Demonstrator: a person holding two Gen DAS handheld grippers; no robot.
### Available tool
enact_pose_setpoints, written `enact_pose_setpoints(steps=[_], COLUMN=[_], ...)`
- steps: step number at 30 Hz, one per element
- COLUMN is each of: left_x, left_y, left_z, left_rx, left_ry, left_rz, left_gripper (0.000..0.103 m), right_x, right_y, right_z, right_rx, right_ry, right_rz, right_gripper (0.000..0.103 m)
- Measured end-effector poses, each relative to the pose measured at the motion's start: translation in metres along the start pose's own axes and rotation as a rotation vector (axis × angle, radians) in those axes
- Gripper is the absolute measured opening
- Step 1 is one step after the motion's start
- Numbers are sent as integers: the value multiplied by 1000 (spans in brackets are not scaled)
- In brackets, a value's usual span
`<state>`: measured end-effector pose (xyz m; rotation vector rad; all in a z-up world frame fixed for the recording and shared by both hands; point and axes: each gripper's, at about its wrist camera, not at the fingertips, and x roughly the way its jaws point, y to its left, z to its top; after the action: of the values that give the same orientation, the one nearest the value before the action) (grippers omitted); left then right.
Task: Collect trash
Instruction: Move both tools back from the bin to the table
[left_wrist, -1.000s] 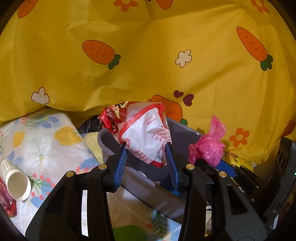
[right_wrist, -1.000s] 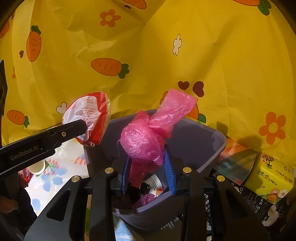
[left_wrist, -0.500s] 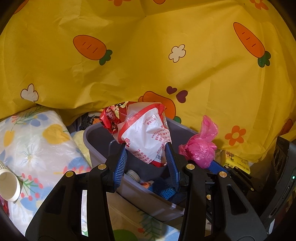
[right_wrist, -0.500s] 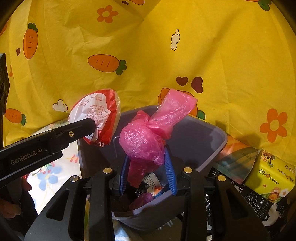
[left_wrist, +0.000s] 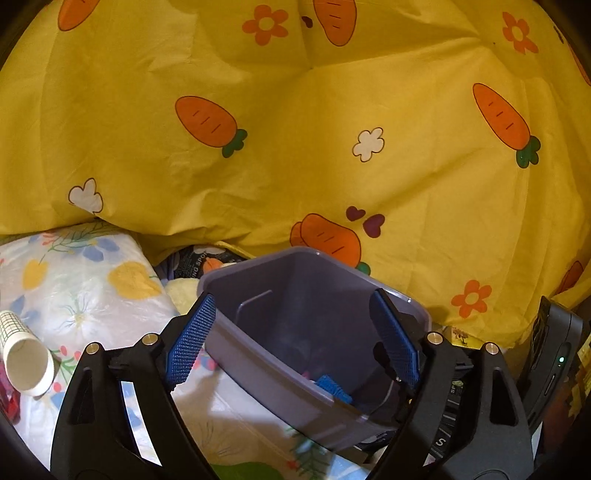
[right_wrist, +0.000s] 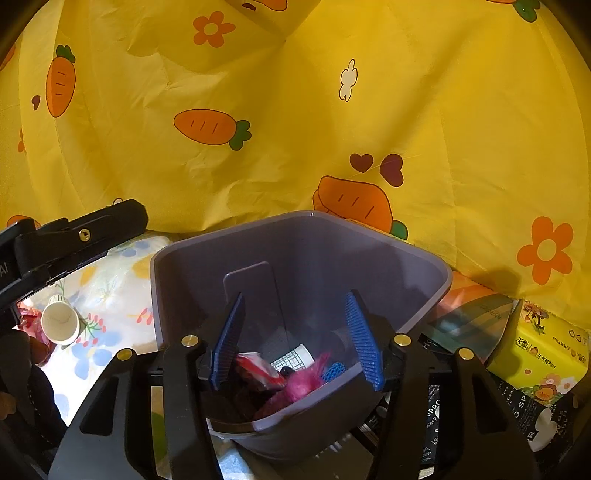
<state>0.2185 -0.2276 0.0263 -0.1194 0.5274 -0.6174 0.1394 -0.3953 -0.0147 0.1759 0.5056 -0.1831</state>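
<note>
A grey plastic bin (left_wrist: 306, 288) (right_wrist: 406, 266) stands on the flowered cloth. My left gripper (left_wrist: 291, 339) is open and empty over the bin's near rim. My right gripper (right_wrist: 295, 339) is open and empty above the bin's mouth. Inside the bin lie a pink plastic bag (right_wrist: 303, 384), a red and white wrapper (right_wrist: 258, 371) and a gridded paper cup (right_wrist: 293, 358). Another paper cup (left_wrist: 26, 360) (right_wrist: 61, 321) lies on its side on the cloth to the left. The left gripper's arm (right_wrist: 74, 236) shows at the left of the right wrist view.
A yellow carrot-print sheet (left_wrist: 295, 147) hangs behind the bin. A yellow tissue pack (right_wrist: 543, 350) and dark printed packaging (right_wrist: 517, 410) lie right of the bin. A black device (left_wrist: 554, 354) stands at the far right. Red trash (right_wrist: 29, 321) lies by the cup.
Both grippers have opened. The red and white wrapper and the pink bag have dropped from them into the bin.
</note>
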Motion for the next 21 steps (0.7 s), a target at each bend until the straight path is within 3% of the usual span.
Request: enact_pose_setpoints(steps=[11, 21], left_x=[-31, -96], left_y=[37, 90], left_z=[-19, -45], left_rx=[-50, -69], left_ry=[2, -15], left_rz=[109, 329], left_gripper=[87, 87], right_x=[-10, -40], right_y=[0, 23], right_z=[0, 0], right_rx=[8, -5], right_ry=[-35, -104], right_rz=[-18, 17], right_gripper=[63, 64])
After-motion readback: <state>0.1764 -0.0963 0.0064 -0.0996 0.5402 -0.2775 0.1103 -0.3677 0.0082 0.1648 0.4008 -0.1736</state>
